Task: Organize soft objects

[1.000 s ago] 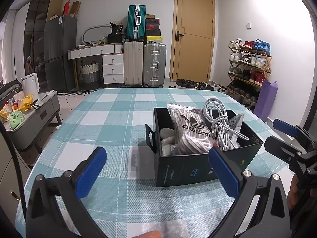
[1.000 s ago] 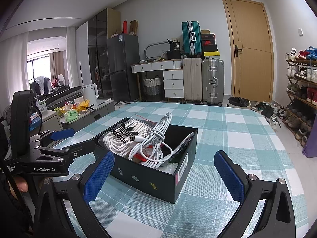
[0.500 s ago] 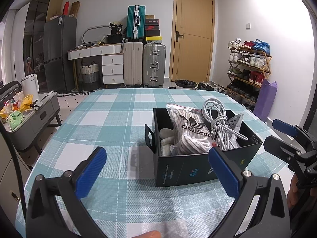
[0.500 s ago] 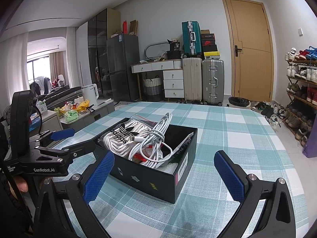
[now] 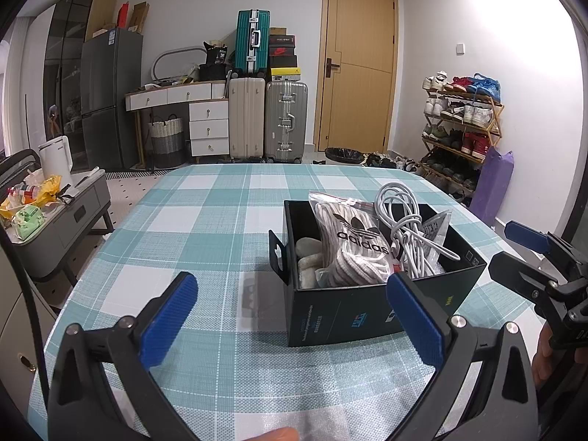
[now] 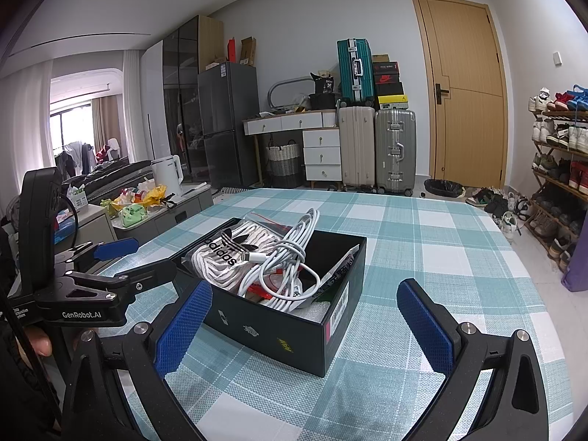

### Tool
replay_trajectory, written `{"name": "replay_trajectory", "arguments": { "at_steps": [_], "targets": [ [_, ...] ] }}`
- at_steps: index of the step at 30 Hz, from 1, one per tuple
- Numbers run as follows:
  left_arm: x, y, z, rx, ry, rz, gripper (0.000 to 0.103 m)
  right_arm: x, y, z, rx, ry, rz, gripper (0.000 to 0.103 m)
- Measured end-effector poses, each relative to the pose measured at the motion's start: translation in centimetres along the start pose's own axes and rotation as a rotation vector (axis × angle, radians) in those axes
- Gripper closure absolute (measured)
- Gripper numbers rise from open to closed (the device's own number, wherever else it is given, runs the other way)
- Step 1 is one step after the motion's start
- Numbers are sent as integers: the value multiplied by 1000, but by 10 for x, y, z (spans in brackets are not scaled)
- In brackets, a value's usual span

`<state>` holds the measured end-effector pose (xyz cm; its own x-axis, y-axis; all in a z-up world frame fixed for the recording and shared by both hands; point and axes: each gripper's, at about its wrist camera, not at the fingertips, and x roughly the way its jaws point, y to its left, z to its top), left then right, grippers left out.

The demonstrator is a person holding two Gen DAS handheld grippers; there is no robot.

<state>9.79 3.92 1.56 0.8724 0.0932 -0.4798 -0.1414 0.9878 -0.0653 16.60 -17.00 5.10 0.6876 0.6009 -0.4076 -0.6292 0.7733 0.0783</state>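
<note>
A black open box (image 5: 352, 312) (image 6: 279, 327) stands on the checked tablecloth. In it lie a clear bag of white adidas socks (image 5: 352, 246) (image 6: 228, 253), a coiled white cable (image 5: 408, 228) (image 6: 286, 261), a pale rolled cloth (image 5: 307, 257) and a printed packet (image 5: 435, 228). My left gripper (image 5: 294, 312) is open and empty, just short of the box's near side. My right gripper (image 6: 305, 316) is open and empty, facing the box's corner. Each gripper shows in the other's view, the right one (image 5: 529, 257) and the left one (image 6: 121, 268).
The table (image 5: 220, 220) has a teal and white checked cloth. Beyond it stand suitcases (image 5: 268, 117), a drawer desk (image 5: 191, 110), a fridge, a door and a shoe rack (image 5: 459, 125). A low grey cabinet (image 5: 66, 213) with clutter stands left of the table.
</note>
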Motion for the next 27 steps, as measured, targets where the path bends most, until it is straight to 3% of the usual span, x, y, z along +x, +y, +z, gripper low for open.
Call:
{"name": "replay_trajectory", "arguments": {
  "at_steps": [27],
  "targets": [
    [-1,-2,2,-4,-4,5,0,0,-1,0,0,-1,-1,1]
  ]
}}
